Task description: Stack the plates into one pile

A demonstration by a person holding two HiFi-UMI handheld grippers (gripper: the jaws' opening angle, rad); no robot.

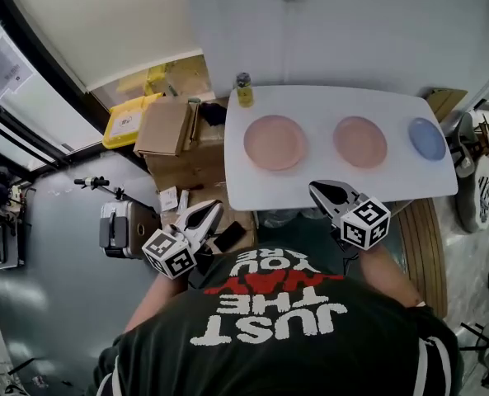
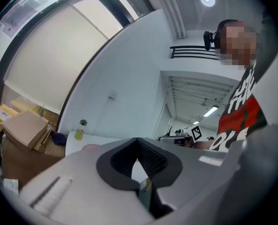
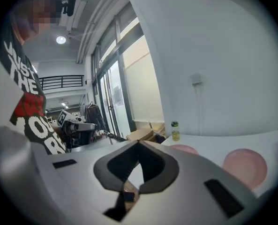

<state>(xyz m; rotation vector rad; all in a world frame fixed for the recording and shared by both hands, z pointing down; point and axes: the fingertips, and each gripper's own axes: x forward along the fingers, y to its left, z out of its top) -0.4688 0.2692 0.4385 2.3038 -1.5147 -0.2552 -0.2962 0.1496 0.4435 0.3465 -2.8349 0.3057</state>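
- Worktop [image 1: 343,190]: white, occupying the upper centre and right of the head view.
- Plates: three lie flat on the worktop in one row, well apart from each other, none on top of another.
- Left pink plate [image 1: 275,142]: left end of the row.
- Middle pink plate [image 1: 360,141]: centre of the row.
- Blue plate [image 1: 427,138]: right end, near the worktop's right edge, and the smallest of the three.
- Yellow bottle [image 1: 243,91]: upright at the worktop's upper left corner, apart from the plates.
- Cardboard boxes [image 1: 166,128]: stacked just left of the worktop.
- Left gripper [image 1: 218,207]: lower left of the worktop, off its edge, apart from every plate. Jaws together, tips meeting, clamped on no object.
- Right gripper [image 1: 312,186]: over the worktop's near edge, below the gap between the two pink plates and touching neither. Jaws together, gripping no object.
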